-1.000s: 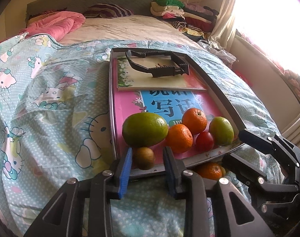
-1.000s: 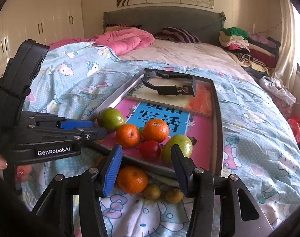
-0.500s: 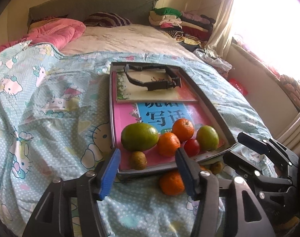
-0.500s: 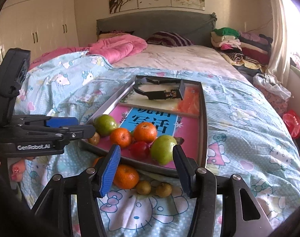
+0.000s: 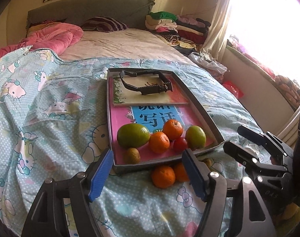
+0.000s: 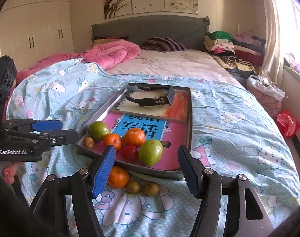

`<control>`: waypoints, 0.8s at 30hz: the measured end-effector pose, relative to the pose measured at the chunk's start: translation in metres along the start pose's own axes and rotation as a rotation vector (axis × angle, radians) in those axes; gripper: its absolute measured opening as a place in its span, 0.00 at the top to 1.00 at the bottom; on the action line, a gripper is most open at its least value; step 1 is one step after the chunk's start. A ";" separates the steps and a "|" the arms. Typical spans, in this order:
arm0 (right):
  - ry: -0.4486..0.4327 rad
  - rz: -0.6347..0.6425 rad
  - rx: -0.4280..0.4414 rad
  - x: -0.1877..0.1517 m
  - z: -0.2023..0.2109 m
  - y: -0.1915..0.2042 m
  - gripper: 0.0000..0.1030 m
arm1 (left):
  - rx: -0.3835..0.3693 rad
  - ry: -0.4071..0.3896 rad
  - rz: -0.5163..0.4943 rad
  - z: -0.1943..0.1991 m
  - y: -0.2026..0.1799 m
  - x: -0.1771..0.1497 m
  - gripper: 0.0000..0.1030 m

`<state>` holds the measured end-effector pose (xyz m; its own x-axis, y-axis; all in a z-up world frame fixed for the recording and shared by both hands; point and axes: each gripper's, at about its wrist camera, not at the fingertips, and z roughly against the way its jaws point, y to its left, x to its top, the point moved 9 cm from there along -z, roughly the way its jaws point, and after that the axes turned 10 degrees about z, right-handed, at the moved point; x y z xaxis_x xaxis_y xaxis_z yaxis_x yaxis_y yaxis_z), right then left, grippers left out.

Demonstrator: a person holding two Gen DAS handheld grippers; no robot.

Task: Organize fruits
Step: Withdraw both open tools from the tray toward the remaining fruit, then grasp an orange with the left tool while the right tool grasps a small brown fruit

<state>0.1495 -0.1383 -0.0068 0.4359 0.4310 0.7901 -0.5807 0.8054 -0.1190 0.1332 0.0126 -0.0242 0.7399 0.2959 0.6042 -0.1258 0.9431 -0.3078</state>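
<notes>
A grey metal tray [image 5: 197,100] [image 6: 186,140] lies on the bed. At its near end sit a large green fruit [image 5: 133,135] [image 6: 98,130], two oranges [image 5: 159,142] [image 5: 172,126], a red fruit [image 5: 179,144] [image 6: 129,152], a green apple [image 5: 195,137] [image 6: 150,152] and a small brown fruit [image 5: 132,155] [image 6: 88,142]. On the quilt in front of the tray lie oranges [image 5: 163,176] [image 6: 118,177] and two small brown fruits [image 6: 133,186] [image 6: 151,188]. My left gripper [image 5: 148,175] is open and empty, short of the tray. My right gripper [image 6: 147,168] is open and empty above the loose fruit.
Books [image 5: 150,98] and a black plastic frame [image 5: 148,83] fill the tray's far end. The Hello Kitty quilt [image 5: 51,108] covers the bed. A pink blanket [image 5: 51,37] and a clothes pile [image 5: 175,25] lie beyond. A red bag [image 6: 288,123] sits at the right.
My left gripper has let go of the small brown fruit on the tray, opened wide and pulled back. My right gripper has also pulled back and opened wider.
</notes>
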 end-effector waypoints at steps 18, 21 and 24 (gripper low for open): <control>0.095 0.026 0.014 -0.051 -0.002 0.013 0.34 | 0.023 0.099 -0.071 -0.014 -0.005 -0.050 0.29; 0.112 0.025 0.016 -0.059 -0.006 0.016 0.34 | 0.033 0.110 -0.078 -0.017 -0.004 -0.057 0.29; 0.127 0.020 0.014 -0.065 -0.012 0.017 0.34 | 0.037 0.122 -0.086 -0.021 -0.005 -0.062 0.29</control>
<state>0.1193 -0.1475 -0.0672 0.5071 0.4962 0.7048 -0.5998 0.7903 -0.1249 0.1015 -0.0136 -0.0758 0.8237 0.1947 0.5325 -0.0806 0.9698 -0.2301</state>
